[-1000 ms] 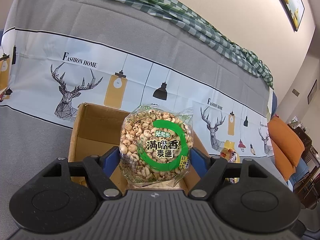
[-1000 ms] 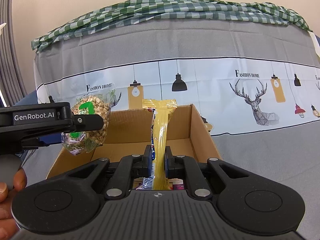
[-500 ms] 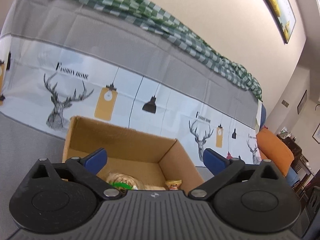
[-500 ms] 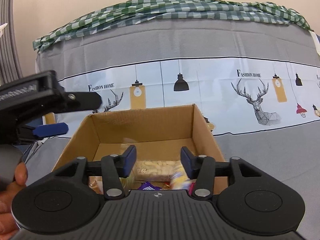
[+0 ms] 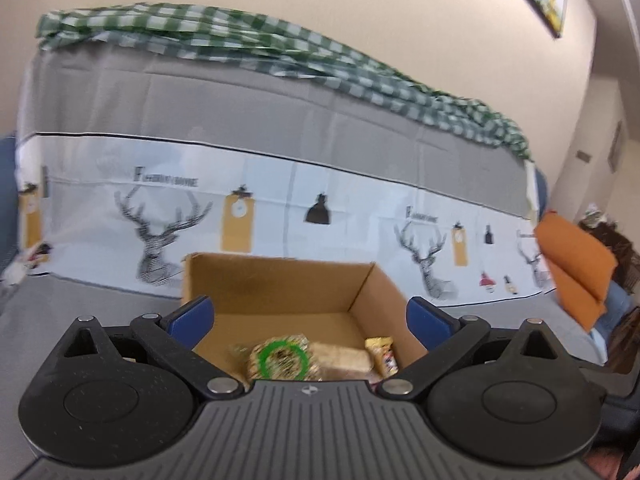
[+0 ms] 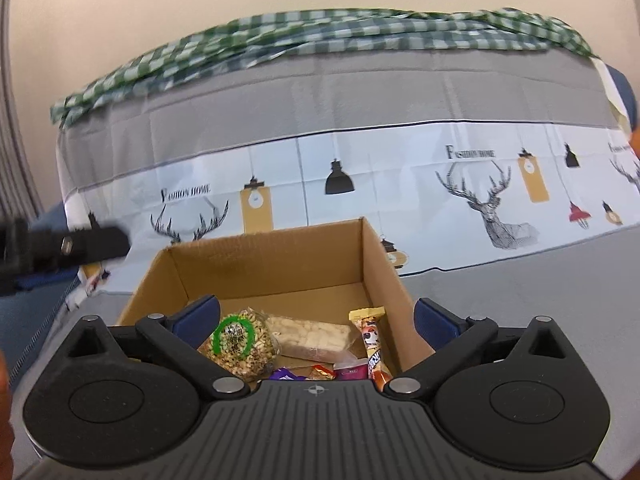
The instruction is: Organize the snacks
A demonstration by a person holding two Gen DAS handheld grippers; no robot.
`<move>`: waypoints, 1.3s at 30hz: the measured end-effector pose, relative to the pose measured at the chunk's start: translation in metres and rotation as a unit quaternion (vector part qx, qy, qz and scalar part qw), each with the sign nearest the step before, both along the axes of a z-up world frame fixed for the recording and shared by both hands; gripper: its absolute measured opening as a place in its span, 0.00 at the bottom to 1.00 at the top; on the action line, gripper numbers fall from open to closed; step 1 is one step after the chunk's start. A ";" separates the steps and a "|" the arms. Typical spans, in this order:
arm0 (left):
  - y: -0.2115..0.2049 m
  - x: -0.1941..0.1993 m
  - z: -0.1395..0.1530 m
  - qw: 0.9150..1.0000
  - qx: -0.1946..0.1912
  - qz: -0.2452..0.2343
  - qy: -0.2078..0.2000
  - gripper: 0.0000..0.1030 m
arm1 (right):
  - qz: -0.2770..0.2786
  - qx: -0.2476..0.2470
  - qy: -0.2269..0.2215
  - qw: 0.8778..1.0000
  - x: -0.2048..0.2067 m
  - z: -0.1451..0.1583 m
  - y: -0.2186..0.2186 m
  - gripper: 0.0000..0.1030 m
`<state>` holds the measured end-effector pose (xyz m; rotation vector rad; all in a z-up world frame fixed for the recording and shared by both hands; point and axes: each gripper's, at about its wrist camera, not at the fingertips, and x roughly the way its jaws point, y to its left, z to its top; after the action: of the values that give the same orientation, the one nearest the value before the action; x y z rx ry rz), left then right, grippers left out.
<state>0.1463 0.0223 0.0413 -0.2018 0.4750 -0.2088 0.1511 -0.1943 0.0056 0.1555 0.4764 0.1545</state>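
An open cardboard box (image 6: pixel 288 256) stands on the grey sofa seat and also shows in the left wrist view (image 5: pixel 280 280). Inside lie a round puffed-grain bag with a green ring (image 6: pixel 240 342), a pale cracker pack (image 6: pixel 312 334) and a yellow snack bar (image 6: pixel 370 334); the bag (image 5: pixel 282 360), pack (image 5: pixel 340 356) and bar (image 5: pixel 382 352) show in the left view too. My left gripper (image 5: pixel 310 314) is open and empty above the box's near side. My right gripper (image 6: pixel 318 314) is open and empty over the box. The left gripper's finger (image 6: pixel 92 242) shows at the left.
The sofa back carries a deer-print cover (image 6: pixel 480 184) and a green checked cloth (image 6: pixel 320 36). An orange cushion (image 5: pixel 576 268) lies at the right end of the sofa. Small purple and red wrappers (image 6: pixel 316 372) lie at the box's near edge.
Both grippers opened and dropped their snacks into the box: the puffed-grain bag from the left, the yellow bar from the right. Both have since drawn back slightly.
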 end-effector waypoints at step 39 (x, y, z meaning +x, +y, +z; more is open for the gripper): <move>-0.014 -0.081 -0.071 0.992 0.045 0.056 0.102 0.99 | 0.028 -0.069 0.042 0.996 -0.078 -0.014 0.003 0.99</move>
<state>0.0656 0.0087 -0.0301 -0.1623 0.6722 -0.0560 0.0734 -0.1913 -0.0088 0.0130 0.5743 0.1689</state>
